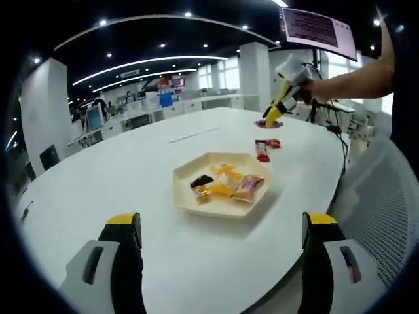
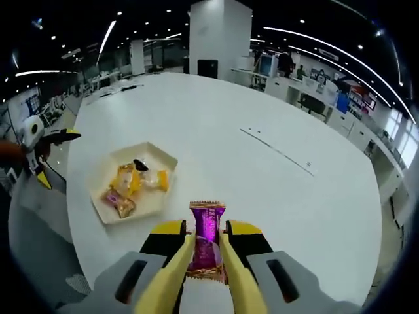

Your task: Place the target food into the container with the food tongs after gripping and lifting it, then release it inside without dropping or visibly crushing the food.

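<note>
A cream hexagonal tray with several wrapped candies sits on the white table. My right gripper is shut on yellow food tongs. The tongs pinch a purple wrapped candy. In the left gripper view the right gripper holds the tongs and the purple candy low over the table, beyond the tray. My left gripper stands wide open in front of the tray, holding nothing.
Two red wrapped candies lie on the table between the tray and the tongs. A person's forearm reaches in from the right. The left gripper shows past the table's left edge. Desks and pillars stand behind.
</note>
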The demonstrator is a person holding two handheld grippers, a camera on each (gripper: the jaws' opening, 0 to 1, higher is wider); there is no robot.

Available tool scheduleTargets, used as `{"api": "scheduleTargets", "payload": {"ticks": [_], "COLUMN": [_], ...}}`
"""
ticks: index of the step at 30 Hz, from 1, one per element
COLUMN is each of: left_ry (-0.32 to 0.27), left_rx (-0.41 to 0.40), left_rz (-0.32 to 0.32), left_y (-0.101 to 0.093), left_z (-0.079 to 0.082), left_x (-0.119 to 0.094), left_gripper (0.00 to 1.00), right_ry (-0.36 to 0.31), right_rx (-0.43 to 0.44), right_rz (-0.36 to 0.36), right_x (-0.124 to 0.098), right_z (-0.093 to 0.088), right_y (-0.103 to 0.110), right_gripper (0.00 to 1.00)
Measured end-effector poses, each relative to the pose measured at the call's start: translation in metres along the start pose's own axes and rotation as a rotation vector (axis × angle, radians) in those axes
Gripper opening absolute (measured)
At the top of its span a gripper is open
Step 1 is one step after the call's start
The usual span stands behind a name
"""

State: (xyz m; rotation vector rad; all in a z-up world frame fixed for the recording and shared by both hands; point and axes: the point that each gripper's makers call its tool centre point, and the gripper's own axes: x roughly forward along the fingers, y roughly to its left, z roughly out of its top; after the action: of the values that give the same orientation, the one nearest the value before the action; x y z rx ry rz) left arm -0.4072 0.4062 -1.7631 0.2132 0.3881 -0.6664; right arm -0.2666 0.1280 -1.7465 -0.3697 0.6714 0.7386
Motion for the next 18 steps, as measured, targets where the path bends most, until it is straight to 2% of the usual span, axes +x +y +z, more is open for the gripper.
{"api": "scheduleTargets", "payload": {"ticks": [5, 18], "left_ry": [0.001, 0.008], "left_rx": [0.004, 0.010], "left_rz": [-0.002, -0.011], "left_y": [0.000, -0.003], "left_z": [0.000, -0.001], "left_x": [0.000, 0.000], "left_gripper": [0.98, 0.98], "right_ry": [-0.004, -0.028], "right_rx": [-0.024, -0.136], "right_rz": [0.030, 0.132], "right_x": [0.008, 0.036], "right_z": [0.011, 0.056], "right_y": [0.013, 0.065], "right_gripper": [0.23, 0.23]}}
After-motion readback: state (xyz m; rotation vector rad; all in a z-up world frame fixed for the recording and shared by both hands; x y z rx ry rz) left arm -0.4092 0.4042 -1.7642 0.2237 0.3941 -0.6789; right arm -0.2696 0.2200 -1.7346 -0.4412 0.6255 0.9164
